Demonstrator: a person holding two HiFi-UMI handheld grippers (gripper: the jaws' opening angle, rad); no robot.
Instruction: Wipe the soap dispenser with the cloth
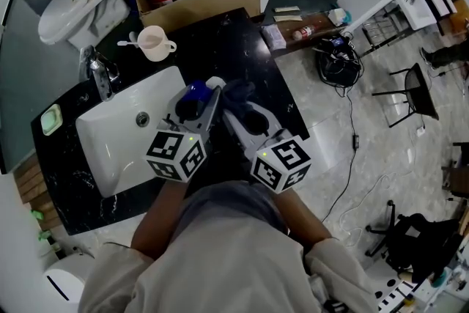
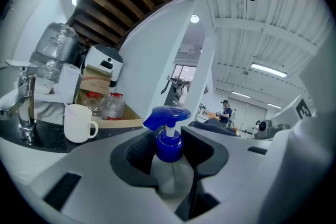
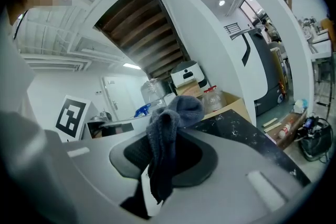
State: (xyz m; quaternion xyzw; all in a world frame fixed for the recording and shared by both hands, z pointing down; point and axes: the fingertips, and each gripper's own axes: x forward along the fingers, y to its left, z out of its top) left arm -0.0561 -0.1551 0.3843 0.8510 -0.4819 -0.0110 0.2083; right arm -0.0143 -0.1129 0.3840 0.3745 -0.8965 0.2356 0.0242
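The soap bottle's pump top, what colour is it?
Blue. The pump top shows best in the left gripper view.

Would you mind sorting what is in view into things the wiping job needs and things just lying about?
For the job: soap dispenser, in the left gripper; cloth, in the right gripper.
Lying about: white mug, tap, cardboard box, sink.

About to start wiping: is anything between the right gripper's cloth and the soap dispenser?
No loose thing. The soap dispenser sits clamped in the left gripper, and the cloth in the right gripper is right beside it. Only the left gripper's near jaw covers that side of the bottle; the top is exposed.
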